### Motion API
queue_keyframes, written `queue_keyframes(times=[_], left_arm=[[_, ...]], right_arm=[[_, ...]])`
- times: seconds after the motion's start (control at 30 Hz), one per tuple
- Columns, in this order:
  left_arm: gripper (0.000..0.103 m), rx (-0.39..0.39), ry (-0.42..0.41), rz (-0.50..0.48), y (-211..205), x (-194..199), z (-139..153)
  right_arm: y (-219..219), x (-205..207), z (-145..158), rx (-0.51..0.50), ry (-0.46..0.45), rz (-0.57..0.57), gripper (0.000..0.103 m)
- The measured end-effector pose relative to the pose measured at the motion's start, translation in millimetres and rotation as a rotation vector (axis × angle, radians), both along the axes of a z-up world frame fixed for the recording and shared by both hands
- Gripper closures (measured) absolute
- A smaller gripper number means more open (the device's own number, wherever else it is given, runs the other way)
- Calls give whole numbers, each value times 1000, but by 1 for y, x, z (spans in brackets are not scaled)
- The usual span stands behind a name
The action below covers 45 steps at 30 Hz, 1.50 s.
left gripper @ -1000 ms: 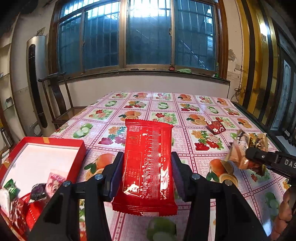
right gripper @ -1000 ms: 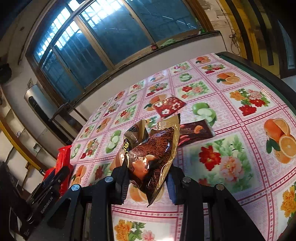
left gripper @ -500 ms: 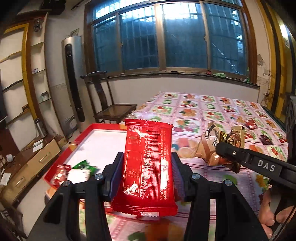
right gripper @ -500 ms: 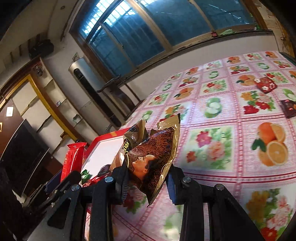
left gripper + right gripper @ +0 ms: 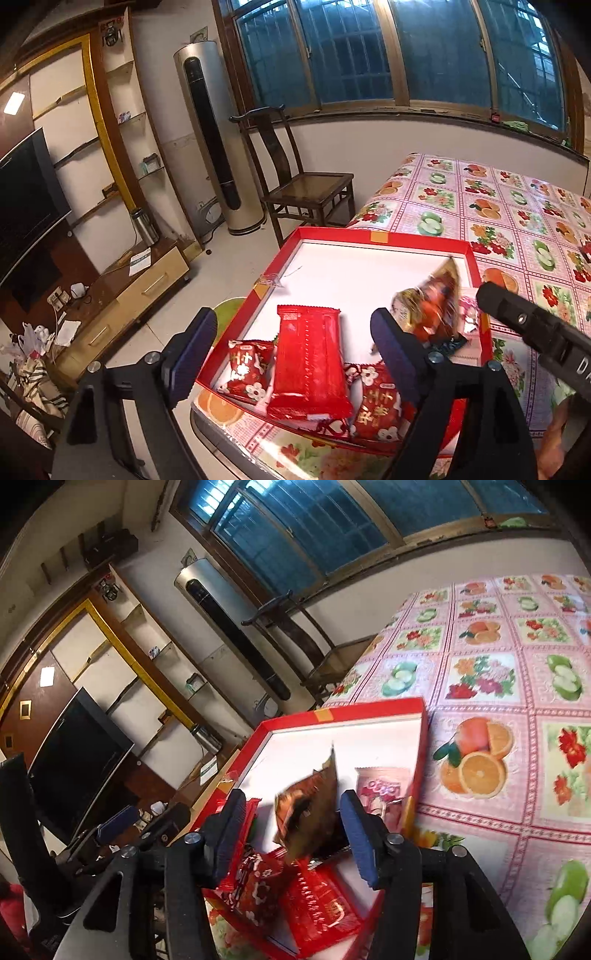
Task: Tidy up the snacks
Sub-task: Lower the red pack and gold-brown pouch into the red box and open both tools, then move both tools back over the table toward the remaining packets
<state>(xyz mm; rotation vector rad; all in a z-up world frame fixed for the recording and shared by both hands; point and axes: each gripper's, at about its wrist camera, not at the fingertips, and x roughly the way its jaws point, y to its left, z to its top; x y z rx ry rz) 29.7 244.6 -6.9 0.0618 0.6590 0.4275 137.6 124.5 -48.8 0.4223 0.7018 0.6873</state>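
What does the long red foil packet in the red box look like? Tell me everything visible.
The long red foil packet is a flat, glossy rectangular sachet with crimped ends and faint pale printing. It lies lengthwise at the near end of the shallow red cardboard box, seemingly resting on small red flower-printed packets. The left gripper, whose jaws have just been opening, flanks it without touching.
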Motion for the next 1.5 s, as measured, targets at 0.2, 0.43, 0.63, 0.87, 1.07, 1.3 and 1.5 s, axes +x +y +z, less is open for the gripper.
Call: queue_keyframes(times=[0.2,0.43,0.63,0.87,1.07,1.3,1.5], left_arm=[[18,-4,19,-184,-75,-4,-12],[18,9,62,-381,-177,0,-28],[18,12,116,-466,-237,15,-42],[18,-57,103,-448,-275,55,-33],[18,-80,35,-419,-302,84,-29],[18,-85,-64,-259,-296,121,-37],[17,-77,-15,-241,-272,130,-52]], right_arm=[[-102,-9,6,-49,-31,-173,38],[-247,-23,-1,-97,32,-420,38],[-342,-48,-3,-57,56,-617,39],[-386,-63,-10,50,113,-736,38],[-379,-56,-15,20,134,-722,38],[-372,-53,-16,-10,118,-716,38],[-368,-47,-16,-8,122,-698,38]])
